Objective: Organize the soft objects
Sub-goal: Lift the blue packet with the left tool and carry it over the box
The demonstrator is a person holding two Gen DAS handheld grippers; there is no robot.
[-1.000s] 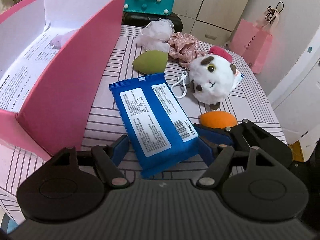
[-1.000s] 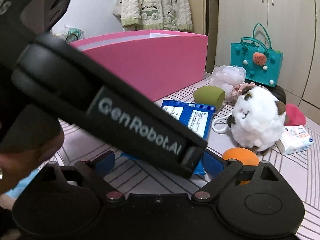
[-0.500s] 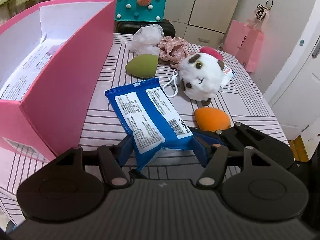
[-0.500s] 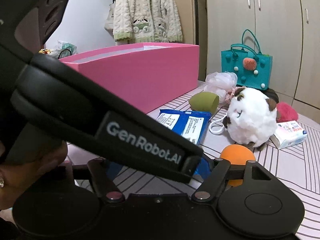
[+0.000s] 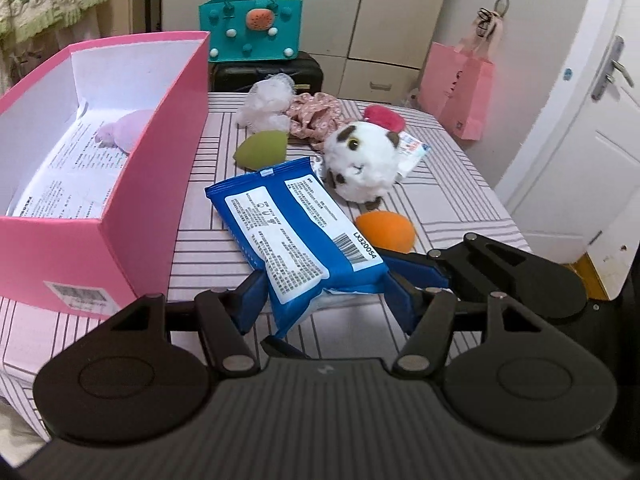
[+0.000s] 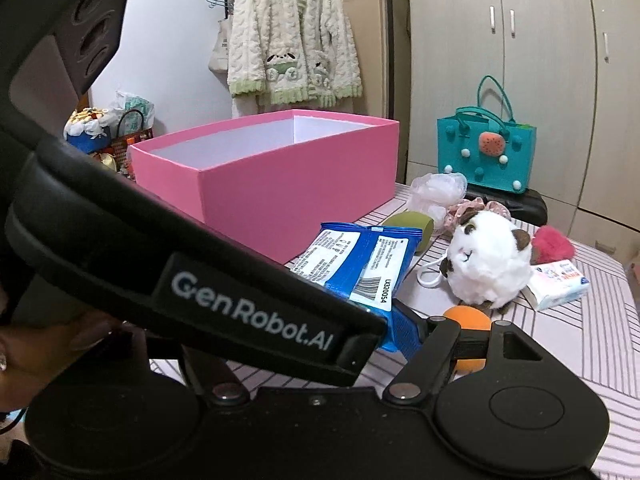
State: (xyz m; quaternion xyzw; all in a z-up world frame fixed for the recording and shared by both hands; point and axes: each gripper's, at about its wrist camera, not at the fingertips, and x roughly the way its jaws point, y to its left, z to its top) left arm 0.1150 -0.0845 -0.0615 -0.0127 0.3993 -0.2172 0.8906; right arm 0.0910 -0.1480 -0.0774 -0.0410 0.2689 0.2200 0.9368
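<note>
A blue wipes pack (image 5: 296, 224) hangs tilted above the striped table (image 5: 200, 216), its near end crumpled. My left gripper (image 5: 324, 298) is shut on that end, blue pads on both sides. My right gripper (image 6: 314, 320) comes in from the right. Its right finger (image 6: 406, 330) presses the same end of the pack (image 6: 360, 264), and its left finger is hidden behind the left gripper's body. The open pink box (image 5: 152, 184) stands to the left with a pale purple soft thing (image 5: 128, 132) inside. On the table lie a white plush (image 5: 364, 164), a green sponge (image 5: 262, 150) and an orange sponge (image 5: 386, 230).
Behind the plush lie a white mesh puff (image 5: 266, 102), a floral scrunchie (image 5: 316, 114), a red fluffy piece (image 5: 384, 116) and a small tissue pack (image 5: 412, 148). A teal bag (image 5: 252, 24) stands beyond the table's far edge. A pink paper bag (image 5: 460, 92) and a door (image 5: 580, 140) are on the right.
Both grippers' jaws have narrowed onto the wipes pack, crumpling its near end. The pack has come up off the table, and both views have risen and drawn back.
</note>
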